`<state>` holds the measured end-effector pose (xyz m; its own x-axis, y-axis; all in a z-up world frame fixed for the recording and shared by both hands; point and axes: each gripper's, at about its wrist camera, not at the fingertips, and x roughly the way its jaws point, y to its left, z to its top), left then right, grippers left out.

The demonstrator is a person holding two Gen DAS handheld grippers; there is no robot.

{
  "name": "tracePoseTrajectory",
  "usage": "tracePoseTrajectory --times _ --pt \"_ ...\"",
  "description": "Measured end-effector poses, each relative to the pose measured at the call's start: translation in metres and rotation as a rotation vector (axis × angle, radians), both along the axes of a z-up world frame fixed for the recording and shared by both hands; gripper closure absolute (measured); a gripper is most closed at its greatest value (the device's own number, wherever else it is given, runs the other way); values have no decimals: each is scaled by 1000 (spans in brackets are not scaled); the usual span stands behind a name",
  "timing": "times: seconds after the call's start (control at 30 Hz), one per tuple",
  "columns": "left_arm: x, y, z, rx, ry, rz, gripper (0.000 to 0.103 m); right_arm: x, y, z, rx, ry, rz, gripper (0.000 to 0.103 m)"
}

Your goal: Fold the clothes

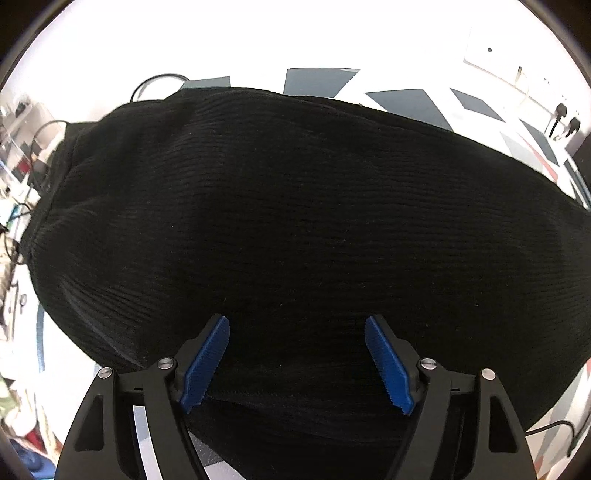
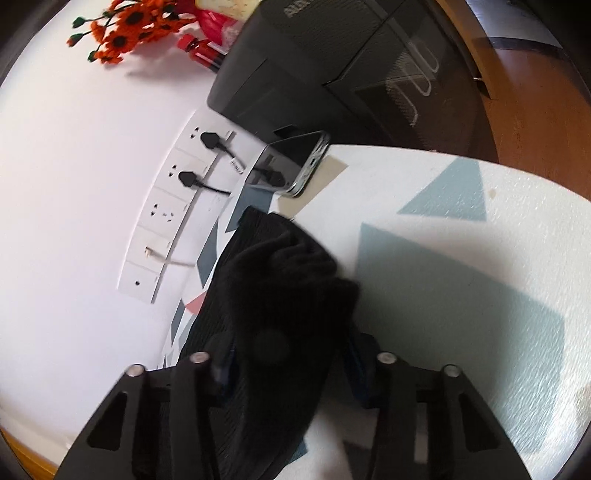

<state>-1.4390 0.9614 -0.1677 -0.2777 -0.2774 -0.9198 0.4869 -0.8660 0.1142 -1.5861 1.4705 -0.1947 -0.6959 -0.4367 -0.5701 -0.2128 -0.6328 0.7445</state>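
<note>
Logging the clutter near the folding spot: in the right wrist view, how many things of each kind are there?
Black garment: 1
Phone: 1
Plugs in the wall sockets: 2
Red bottle: 1
Bunch of orange flowers: 1
Total: 6

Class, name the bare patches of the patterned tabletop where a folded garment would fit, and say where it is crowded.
Free: the white-and-blue patterned tabletop right of the black ribbed knit garment. Crowded: the far corner, with a dark-screened smartphone by the wall sockets.
</note>
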Motion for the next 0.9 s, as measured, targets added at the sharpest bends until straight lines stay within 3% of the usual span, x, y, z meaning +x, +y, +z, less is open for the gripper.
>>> tracePoseTrajectory --times 0.13,0.23,0.47,0.6,0.7,0.9 --pt "2 7 0 5 3 25 26 2 4 -5 -38 -18 24 79" --pt "4 12 0 20 9 30 26 12 2 11 -15 41 50 81" --pt "11 12 3 99 19 -2 27 19 -38 74 156 174 186 81" --pt "21 9 9 172 50 -50 27 24 -106 110 260 261 362 82" --pt "34 2 16 185 78 -70 27 30 -165 131 331 319 501 82" --pt "76 -19 30 209 154 -82 27 65 -278 132 414 368 728 82"
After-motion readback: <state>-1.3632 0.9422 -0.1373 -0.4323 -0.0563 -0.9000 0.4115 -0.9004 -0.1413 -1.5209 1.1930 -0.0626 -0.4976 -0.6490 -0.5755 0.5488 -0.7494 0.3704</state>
